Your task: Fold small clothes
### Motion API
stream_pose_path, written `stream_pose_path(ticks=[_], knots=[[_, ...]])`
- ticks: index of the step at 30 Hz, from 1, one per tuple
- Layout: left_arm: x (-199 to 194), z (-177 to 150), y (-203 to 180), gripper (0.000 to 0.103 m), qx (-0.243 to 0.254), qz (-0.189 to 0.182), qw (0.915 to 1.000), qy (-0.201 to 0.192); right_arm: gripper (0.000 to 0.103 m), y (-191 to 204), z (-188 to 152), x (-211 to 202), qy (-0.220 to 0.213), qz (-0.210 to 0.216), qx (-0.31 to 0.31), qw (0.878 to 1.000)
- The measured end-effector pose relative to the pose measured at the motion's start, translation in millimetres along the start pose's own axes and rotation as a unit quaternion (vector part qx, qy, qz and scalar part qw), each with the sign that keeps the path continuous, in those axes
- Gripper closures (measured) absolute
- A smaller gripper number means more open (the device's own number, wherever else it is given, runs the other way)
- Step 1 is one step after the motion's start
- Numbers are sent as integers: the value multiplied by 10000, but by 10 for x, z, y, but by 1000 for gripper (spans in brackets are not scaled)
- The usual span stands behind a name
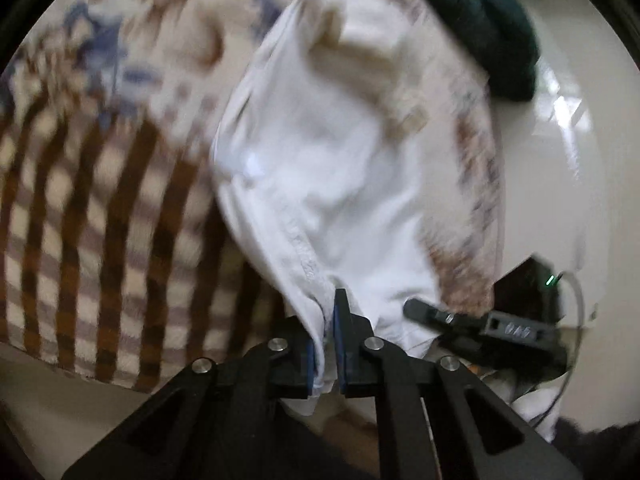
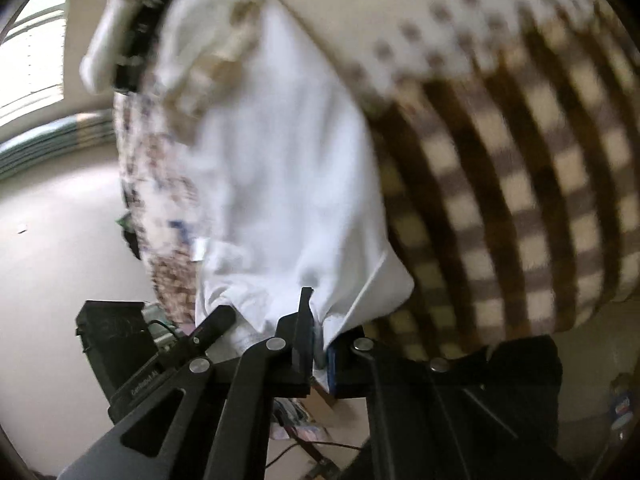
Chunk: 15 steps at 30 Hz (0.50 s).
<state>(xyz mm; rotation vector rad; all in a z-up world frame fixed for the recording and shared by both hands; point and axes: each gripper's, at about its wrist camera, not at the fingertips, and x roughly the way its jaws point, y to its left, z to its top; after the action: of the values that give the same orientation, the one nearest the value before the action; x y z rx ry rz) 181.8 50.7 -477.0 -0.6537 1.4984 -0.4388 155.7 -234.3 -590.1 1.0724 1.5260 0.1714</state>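
A small white garment hangs stretched above a brown checked blanket. My left gripper is shut on its hemmed edge, with cloth pinched between the blue pads. In the right wrist view the same white garment runs up from my right gripper, which is shut on another edge of it. The right gripper also shows in the left wrist view as a black finger at the garment's lower right. The left gripper shows in the right wrist view at lower left. Both views are motion-blurred.
The checked blanket covers the bed. A patterned brown and blue cloth lies under the garment. A dark green cloth sits at the far right. A black box stands on the pale floor.
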Motion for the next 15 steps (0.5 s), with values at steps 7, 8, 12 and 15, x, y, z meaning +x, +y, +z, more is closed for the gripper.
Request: stream_pose_path(ticks=[7,8,12,15], knots=[[-587,1069,-419,97,-274,-997,9897,-988,98,771,566,-646,-571,571,-550,9952],[-600,1263,-428,96,-335,-1016,9881,-1106,98,890,748,-682,-677,666,-596,9937],[-469,2267,-364,48,-580,-1192,9810,-1418,95,1358,1593,-632,-1269,784,-731,9861],[-475,2537,-195,40,-796,-1303,9760,-1549,63,1418,2058,-632,-1496,778,-491,9845]])
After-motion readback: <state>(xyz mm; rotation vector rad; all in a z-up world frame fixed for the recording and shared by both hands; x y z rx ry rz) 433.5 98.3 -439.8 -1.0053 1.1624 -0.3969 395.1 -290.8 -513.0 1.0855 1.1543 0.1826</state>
